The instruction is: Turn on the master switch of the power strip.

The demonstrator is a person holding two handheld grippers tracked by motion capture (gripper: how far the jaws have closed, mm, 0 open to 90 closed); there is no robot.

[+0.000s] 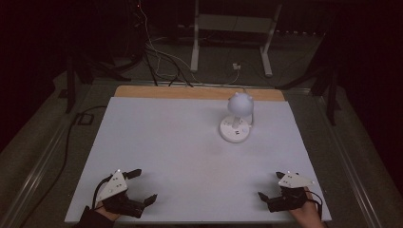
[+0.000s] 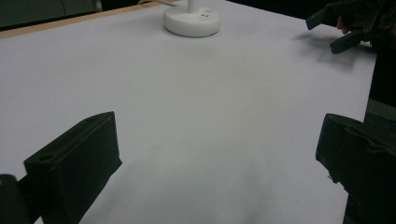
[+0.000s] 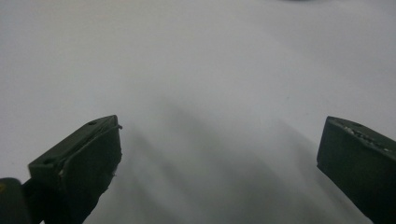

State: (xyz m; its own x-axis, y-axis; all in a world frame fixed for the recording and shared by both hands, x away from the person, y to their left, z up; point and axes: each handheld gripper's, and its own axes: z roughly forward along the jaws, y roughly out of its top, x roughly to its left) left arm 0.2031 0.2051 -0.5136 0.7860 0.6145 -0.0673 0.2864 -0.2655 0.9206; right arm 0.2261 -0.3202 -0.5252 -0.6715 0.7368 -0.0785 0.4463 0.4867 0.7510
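White board [image 1: 180, 156] everywhere: the pale sheet covers nearly the whole table, with a strip of bare wood [image 1: 199, 92] showing along the edge farthest from both grippers. It reads as a plain work surface laid down so anything on it stands out in this dim room.

Next down in size, the lamp [image 1: 236, 118], a small white desk lamp with a round base and a globe head bent over on a short neck. It sits well ahead of both grippers, forward and to the right of the left one, forward and a little to the left of the right one. In the left gripper view its base [image 2: 191, 21] is far out beyond the jaws, nothing between. A white cable [image 1: 244, 89] seems to run off the far edge behind it, which would explain why it's parked back there, near the leads on the floor.

Now the tools. Left gripper [image 1: 140, 186] at the near edge, jaws spread wide, nothing in them, just bare board beneath. Right gripper [image 1: 270, 186] at the opposite near corner, well apart from its partner, jaws likewise parted and empty; its own camera looks down on blank sheet [image 3: 210, 93]. From the left gripper's camera, the right gripper [image 2: 334, 30] shows across the board.

I'd say both are parked in a ready stance: low, symmetrical, mouths wide, with the lamp the one thing within reach.
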